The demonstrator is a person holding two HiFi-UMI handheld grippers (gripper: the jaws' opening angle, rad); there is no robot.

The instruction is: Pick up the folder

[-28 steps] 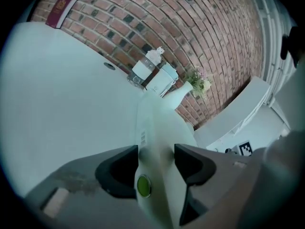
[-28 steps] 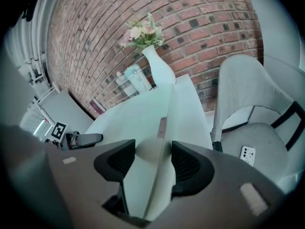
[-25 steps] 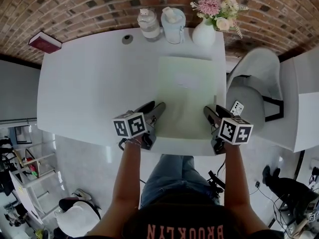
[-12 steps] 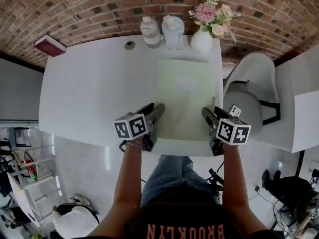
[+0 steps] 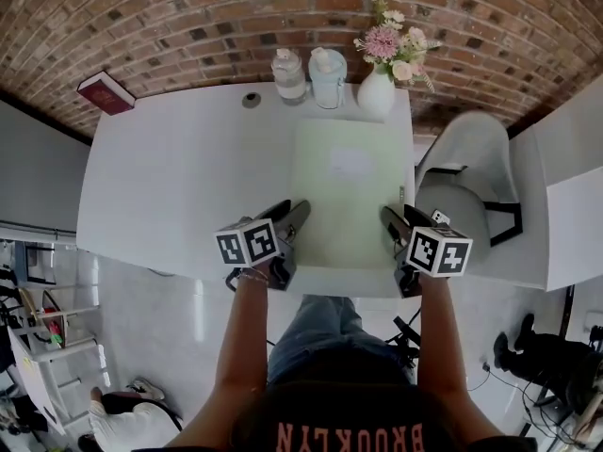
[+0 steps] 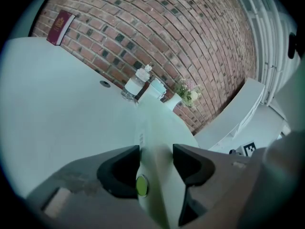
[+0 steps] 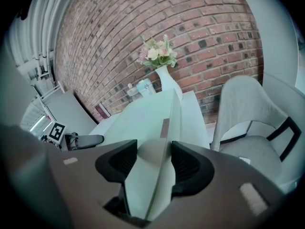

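A pale green folder (image 5: 349, 182) lies lengthwise on the right part of the white table (image 5: 179, 177). My left gripper (image 5: 290, 209) is shut on the folder's left edge near its front corner. In the left gripper view, that gripper (image 6: 156, 157) has the folder's edge (image 6: 153, 132) running between its dark pads, beside a small green round button. My right gripper (image 5: 390, 217) is shut on the right edge. The right gripper view shows the folder's layered edge (image 7: 155, 128) clamped in this gripper (image 7: 153, 152). The folder's near end looks raised off the table.
At the table's back edge stand a clear bottle (image 5: 289, 75), a pale blue jug (image 5: 327, 77) and a white vase of flowers (image 5: 377, 90). A red book (image 5: 105, 93) lies at the far left corner. A white chair (image 5: 462, 196) stands close on the right.
Both grippers have risen a little, still on the folder's two side edges, and the folder's near end has come up with them.
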